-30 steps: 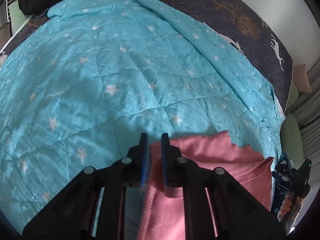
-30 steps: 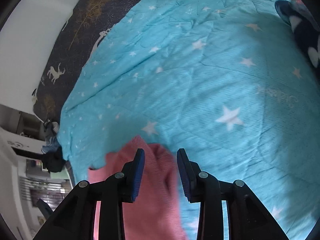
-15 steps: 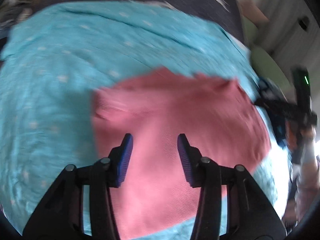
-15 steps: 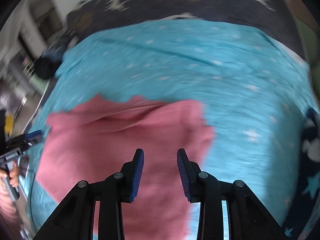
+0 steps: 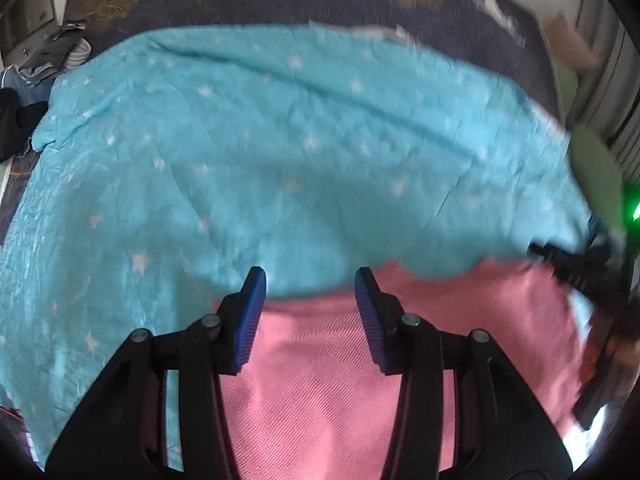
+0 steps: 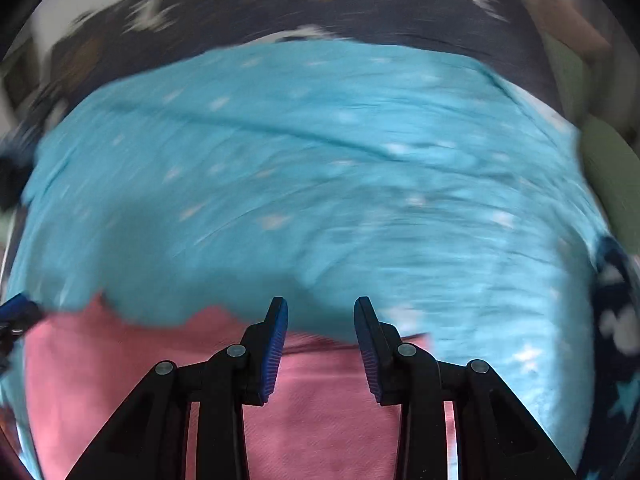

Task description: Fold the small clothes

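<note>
Garment count: one pink knit garment, lying flat on one turquoise quilt printed with small white stars, which covers most of a bed whose dark sheet with pale animal and tree figures shows as a band along the far edge. Two grippers appear. The left gripper, seen in its own wrist view, holds its two blue-padded fingers apart above the garment, with nothing clamped between them; cloth fills the space below the gap but the pads do not press on it. The right gripper, in its own wrist view, likewise stands with jaws apart over the same garment, gripping nothing. The right gripper also shows at the right edge of the left view as a blurred dark shape, and the left gripper's blue tip shows at the left edge of the right view. The garment occupies the near part of the quilt, closest to both cameras; its long axis runs left to right across both views, and its far edge, wavy and irregular, faces the dark sheet. Which end is the neck or hem cannot be told. One dark star-patterned cloth lies at the quilt's right margin. Both views are motion-blurred.
</note>
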Tool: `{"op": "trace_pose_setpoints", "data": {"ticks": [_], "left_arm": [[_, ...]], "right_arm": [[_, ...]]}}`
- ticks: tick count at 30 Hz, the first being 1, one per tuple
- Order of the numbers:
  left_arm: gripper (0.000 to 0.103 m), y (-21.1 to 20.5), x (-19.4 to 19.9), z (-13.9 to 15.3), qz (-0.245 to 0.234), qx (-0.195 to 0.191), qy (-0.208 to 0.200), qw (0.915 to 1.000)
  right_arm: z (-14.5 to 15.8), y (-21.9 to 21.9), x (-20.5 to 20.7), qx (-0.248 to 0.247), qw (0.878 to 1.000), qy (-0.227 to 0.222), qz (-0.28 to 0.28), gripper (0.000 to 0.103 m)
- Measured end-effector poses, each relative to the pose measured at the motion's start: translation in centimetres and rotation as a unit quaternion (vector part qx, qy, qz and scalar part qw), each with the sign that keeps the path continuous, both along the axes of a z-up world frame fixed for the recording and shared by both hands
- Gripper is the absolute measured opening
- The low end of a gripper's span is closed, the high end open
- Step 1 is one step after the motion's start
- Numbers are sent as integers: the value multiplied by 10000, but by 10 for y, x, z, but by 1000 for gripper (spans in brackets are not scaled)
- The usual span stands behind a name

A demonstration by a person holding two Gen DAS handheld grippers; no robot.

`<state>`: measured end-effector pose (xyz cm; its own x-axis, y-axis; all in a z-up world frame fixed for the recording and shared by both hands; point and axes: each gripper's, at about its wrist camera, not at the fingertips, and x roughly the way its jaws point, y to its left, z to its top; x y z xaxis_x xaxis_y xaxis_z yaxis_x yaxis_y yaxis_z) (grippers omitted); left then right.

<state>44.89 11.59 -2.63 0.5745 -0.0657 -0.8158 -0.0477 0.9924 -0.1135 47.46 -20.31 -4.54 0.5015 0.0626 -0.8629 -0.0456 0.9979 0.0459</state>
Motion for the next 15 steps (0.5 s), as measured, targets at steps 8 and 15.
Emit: {"op": "trace_pose_setpoints", "data": {"ticks": [8,15], "left_arm": [[62,30,-105,1,-293,-71,-111,9995],[65,51,-218,-45,-115,-955,335,9948]], "right_arm": [[6,-78,-116,395,9982,54,439,49],[-9,-149,-227,1587,9856,586,71,54]]}}
